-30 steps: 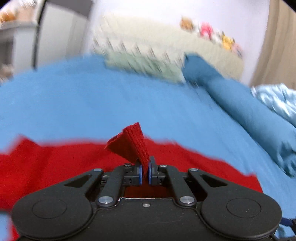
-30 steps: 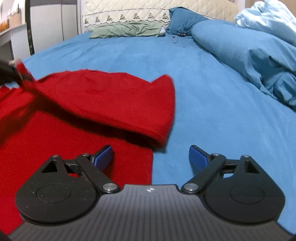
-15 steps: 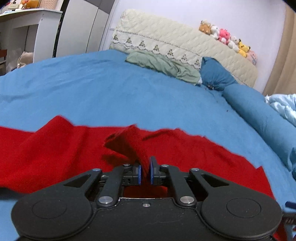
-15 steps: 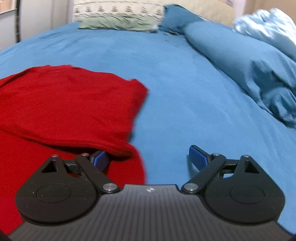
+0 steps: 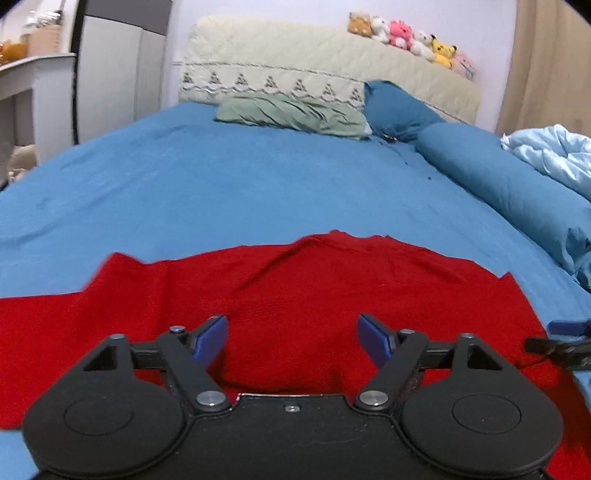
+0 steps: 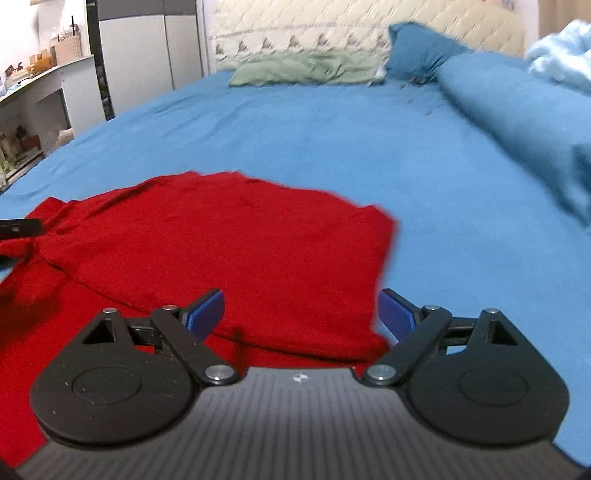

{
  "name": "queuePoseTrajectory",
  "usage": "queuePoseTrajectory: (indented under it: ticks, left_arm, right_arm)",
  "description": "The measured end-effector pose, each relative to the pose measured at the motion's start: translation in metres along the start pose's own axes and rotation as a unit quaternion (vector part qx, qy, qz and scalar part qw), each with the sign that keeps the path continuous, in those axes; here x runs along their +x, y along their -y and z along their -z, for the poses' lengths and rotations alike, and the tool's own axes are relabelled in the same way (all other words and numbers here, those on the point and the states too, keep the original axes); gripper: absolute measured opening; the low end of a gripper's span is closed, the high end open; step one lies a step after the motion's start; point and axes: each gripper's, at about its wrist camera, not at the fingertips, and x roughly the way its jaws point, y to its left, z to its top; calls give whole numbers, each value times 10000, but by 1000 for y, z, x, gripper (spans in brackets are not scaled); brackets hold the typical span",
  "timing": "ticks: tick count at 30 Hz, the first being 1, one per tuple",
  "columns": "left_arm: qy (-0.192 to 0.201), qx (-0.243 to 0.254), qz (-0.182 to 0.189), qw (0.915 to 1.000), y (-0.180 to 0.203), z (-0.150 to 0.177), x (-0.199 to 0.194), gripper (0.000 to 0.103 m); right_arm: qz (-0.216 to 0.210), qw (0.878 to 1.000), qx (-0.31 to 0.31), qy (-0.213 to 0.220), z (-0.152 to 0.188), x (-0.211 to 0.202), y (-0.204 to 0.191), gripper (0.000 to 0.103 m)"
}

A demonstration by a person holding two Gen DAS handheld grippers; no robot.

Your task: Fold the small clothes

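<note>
The red garment (image 6: 221, 251) lies across the lower half of both views on the blue bed sheet (image 5: 258, 184), one layer already folded over the rest. The left gripper (image 5: 291, 338) is opening with no cloth pinched; the right gripper (image 6: 301, 314) stands wide, empty. Judging by its spread, further folds remain.

The red knitted garment (image 5: 295, 302) lies flat on the bed with the blue sheet (image 5: 229, 184), near its front edge, one part folded over the rest. Behind it, at the quilted cream headboard (image 5: 332, 81), lie a green pillow (image 5: 291, 115) and, to its right, a dark blue pillow (image 5: 399, 110). A row of plush toys (image 5: 406, 33) sits on the headboard. A long blue bolster (image 5: 509, 192) lies along the right side.
</note>
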Motion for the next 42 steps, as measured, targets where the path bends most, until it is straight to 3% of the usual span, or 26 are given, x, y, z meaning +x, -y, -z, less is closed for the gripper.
queuePoseTrajectory:
  ticks: [4, 6, 8, 11, 14, 19, 20, 24, 29, 31, 33, 37, 42]
  left_arm:
    - [-331, -26, -93, 9994, -6, 7, 27, 81]
    - [-520, -51, -143, 9985, -13, 13, 36, 81]
    - [-416, 40, -37, 9991, -17, 21, 34, 81]
    - [-402, 182, -103, 9990, -15, 26, 34, 81]
    - [-397, 220, -115, 9989, -15, 31, 34, 81]
    - [-348, 180, -27, 9992, -16, 29, 34, 81]
    - [-339, 228, -34, 9992, -14, 28, 35, 81]
    - [-247, 177, -31, 9995, -13, 27, 21, 81]
    - [59, -196, -64, 9998, -26, 27, -30, 83]
    - [234, -430, -204, 9986, -39, 22, -56, 91]
    - [447, -672, -490, 9955, -58, 14, -83, 101]
    - [712, -1147, -1023, 9855, -109, 7, -124, 103]
    - [668, -2460, -1229, 9591, -191, 33, -146, 103]
  right_arm:
    - [100, 9983, 461, -345, 12, 32, 4, 103]
    - [27, 9985, 506, -206, 18, 24, 8, 103]
    - [45, 9989, 429, -179, 16, 19, 6, 103]
    - [-171, 9981, 492, 325, -5, 16, 7, 103]
    - [0, 9977, 518, 446, -31, 42, 3, 103]
    - [533, 9928, 1075, -22, -45, 100, 36, 103]
    - [538, 9915, 1185, 43, -44, 101, 44, 103]
    - [398, 9879, 1448, 374, -36, 80, 55, 103]
    - [38, 9937, 844, 734, -28, 25, 32, 103]
    - [-166, 9947, 740, 697, -26, 3, 22, 103]
    - [-315, 9955, 659, 601, -38, -7, 10, 103]
    - [-543, 9966, 347, 509, -50, -28, -26, 103]
    - [-833, 9960, 229, 240, -52, -26, -71, 103]
